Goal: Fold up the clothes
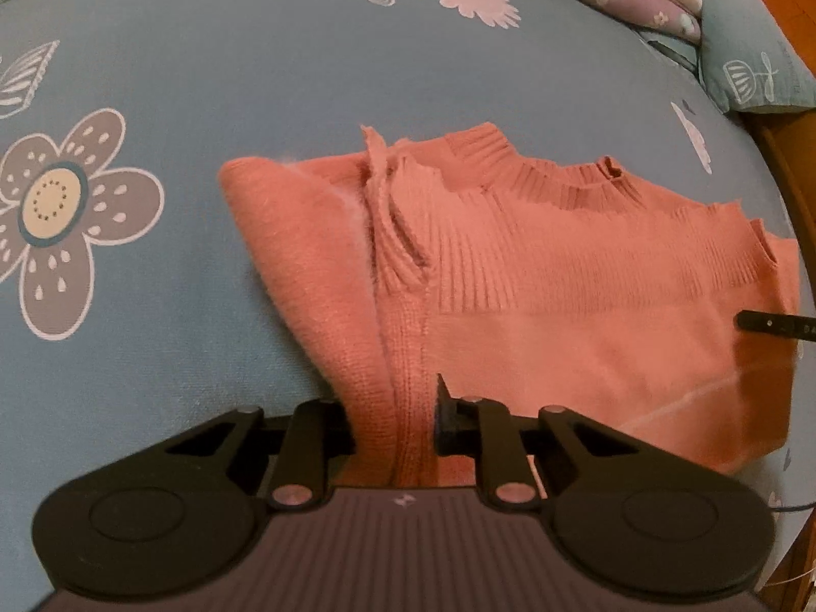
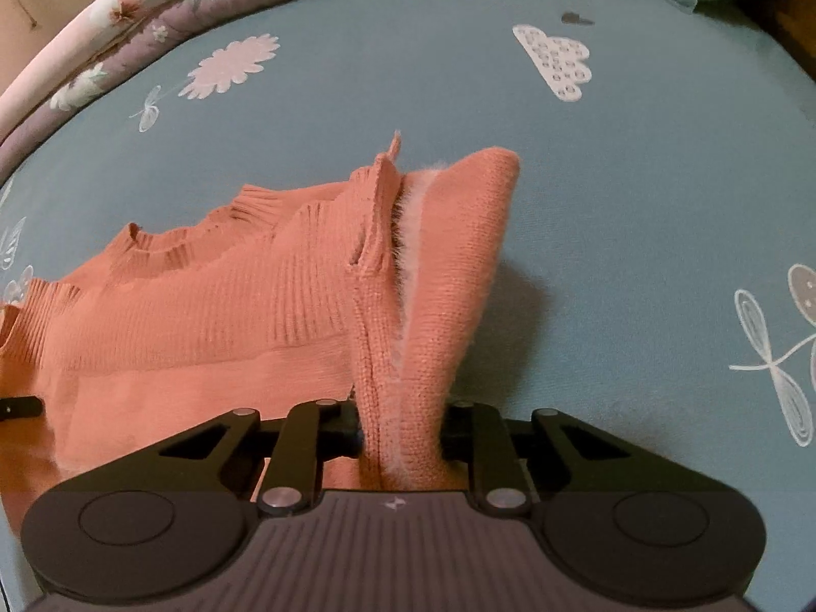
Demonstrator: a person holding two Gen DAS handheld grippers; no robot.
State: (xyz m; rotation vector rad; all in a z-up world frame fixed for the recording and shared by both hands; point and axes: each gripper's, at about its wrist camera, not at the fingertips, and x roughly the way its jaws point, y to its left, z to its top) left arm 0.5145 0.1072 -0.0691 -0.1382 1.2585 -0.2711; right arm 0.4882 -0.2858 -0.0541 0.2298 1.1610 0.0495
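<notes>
An orange knit sweater lies on a blue flowered bedsheet, its ribbed collar and hem edge toward the far side. My left gripper is shut on the sweater's left edge, with a bunched fold of knit rising between the fingers. In the right wrist view the same sweater spreads to the left, and my right gripper is shut on its right edge, where the fuzzy inner side shows. The tip of the other gripper peeks in at each view's side edge.
The bedsheet carries flower, cloud and dragonfly prints. A purple flowered quilt is bunched along the far side, next to a teal pillow. A wooden bed frame borders the right edge.
</notes>
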